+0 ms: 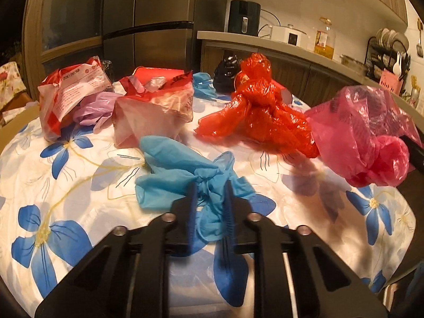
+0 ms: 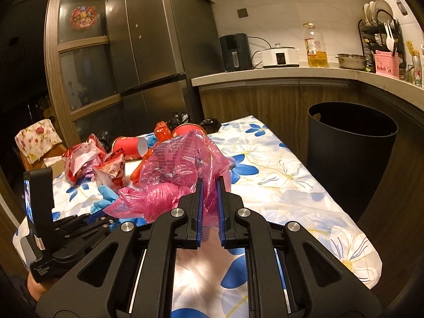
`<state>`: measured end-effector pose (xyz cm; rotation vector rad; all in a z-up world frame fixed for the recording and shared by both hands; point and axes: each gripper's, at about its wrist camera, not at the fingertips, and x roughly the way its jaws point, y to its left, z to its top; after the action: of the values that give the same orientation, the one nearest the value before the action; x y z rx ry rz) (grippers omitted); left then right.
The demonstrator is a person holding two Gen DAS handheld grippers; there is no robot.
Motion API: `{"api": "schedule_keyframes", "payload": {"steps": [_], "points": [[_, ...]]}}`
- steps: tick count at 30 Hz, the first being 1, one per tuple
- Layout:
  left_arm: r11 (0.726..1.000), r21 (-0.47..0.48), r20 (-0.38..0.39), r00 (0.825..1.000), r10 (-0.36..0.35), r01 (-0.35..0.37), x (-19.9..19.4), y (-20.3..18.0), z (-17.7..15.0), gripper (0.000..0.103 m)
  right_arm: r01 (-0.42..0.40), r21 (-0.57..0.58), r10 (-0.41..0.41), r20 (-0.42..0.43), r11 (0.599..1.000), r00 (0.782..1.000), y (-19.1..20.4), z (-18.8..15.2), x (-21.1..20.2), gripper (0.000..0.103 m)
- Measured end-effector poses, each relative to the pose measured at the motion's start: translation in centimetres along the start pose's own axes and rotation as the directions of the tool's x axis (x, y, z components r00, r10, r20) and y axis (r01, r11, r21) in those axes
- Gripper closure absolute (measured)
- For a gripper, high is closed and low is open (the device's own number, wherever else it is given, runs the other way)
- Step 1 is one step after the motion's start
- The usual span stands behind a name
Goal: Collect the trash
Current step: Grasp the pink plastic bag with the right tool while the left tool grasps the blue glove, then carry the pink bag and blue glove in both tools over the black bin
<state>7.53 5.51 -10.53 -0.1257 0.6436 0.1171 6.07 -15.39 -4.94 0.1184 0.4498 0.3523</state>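
My left gripper (image 1: 210,193) pinches the crumpled blue glove (image 1: 185,177) on the floral tablecloth (image 1: 66,190), bunching it for lifting. My right gripper (image 2: 210,185) pinches the pink plastic bag (image 2: 182,169), held clear of the table. The black bin (image 2: 349,156) waits at the table's right. The red bag (image 1: 254,111), cups and wrappers remain; nothing blocks the bin.

Little can be read. The clear wrapper with red trim (image 1: 156,106) shows a red "X" with further marks too blurred to make out. The white-and-red packet (image 1: 74,87) carries lines of small print, illegible. A can (image 2: 418,73) at the far right shows green letters "ne".
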Motion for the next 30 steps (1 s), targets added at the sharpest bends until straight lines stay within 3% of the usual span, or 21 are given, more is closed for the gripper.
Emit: {"api": "schedule_keyframes", "payload": {"steps": [3,10,16,23,30], "points": [[1.0,-0.014,0.025,1.0,-0.006,0.007,-0.7,0.2,0.0,0.097,0.0,0.004,0.0,0.005,1.0,1.0,-0.1,0.0,-0.3,0.094],[1.0,-0.03,0.1,0.995,0.012,-0.009,-3.7,0.2,0.7,0.099,0.006,0.011,-0.006,0.017,1.0,1.0,-0.5,0.4,-1.0,0.094],[1.0,-0.016,0.202,0.979,-0.003,0.006,-7.4,-1.1,2.9,0.1,0.013,0.019,-0.013,0.038,1.0,0.999,-1.3,1.3,-1.8,0.094],[0.997,0.038,0.265,0.962,-0.073,0.065,-8.9,-4.6,6.5,0.1,0.043,0.049,-0.047,0.069,0.998,0.996,-3.6,2.9,-2.7,0.094],[0.981,0.112,0.267,0.946,-0.183,0.158,-7.5,-10.1,9.5,0.1,0.136,0.082,-0.145,0.124,0.987,0.982,-7.5,5.5,-3.6,0.094]]}}
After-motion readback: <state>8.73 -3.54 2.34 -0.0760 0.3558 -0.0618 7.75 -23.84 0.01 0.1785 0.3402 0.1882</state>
